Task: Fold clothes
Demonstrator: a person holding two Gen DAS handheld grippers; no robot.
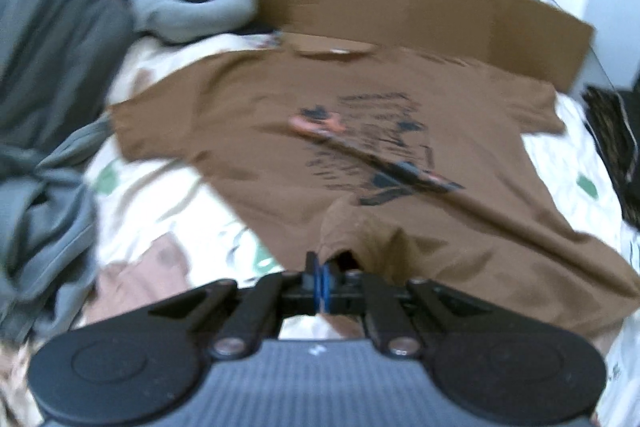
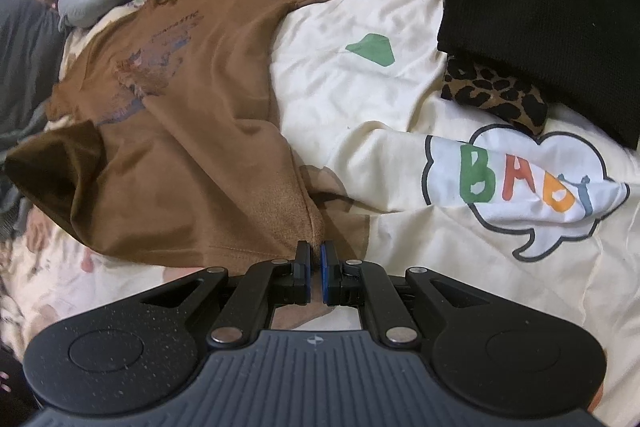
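Brown cloth is clamped in both hand-held grippers. In the left wrist view, the left hand-held gripper (image 1: 323,269) is closed on a bunched-up fold of the brown T-shirt's (image 1: 320,131) hem, the blue pads pressed together with fabric lifted between them; this view is blurred. In the right wrist view, the right hand-held gripper (image 2: 316,259) is pinched on the other hem corner of the T-shirt (image 2: 192,115), which lies flat there. The shirt is spread print-up on a cream bedsheet (image 2: 360,107). Only the left view shows a grey garment heap (image 1: 48,107) beside the shirt and the whole cardboard sheet (image 1: 440,11) beyond the collar. Only the right view shows a folded black knit (image 2: 540,7) atop a leopard-print piece (image 2: 496,95), and a speech-bubble print (image 2: 520,187). A grey neck pillow (image 1: 196,11) is seen in both.
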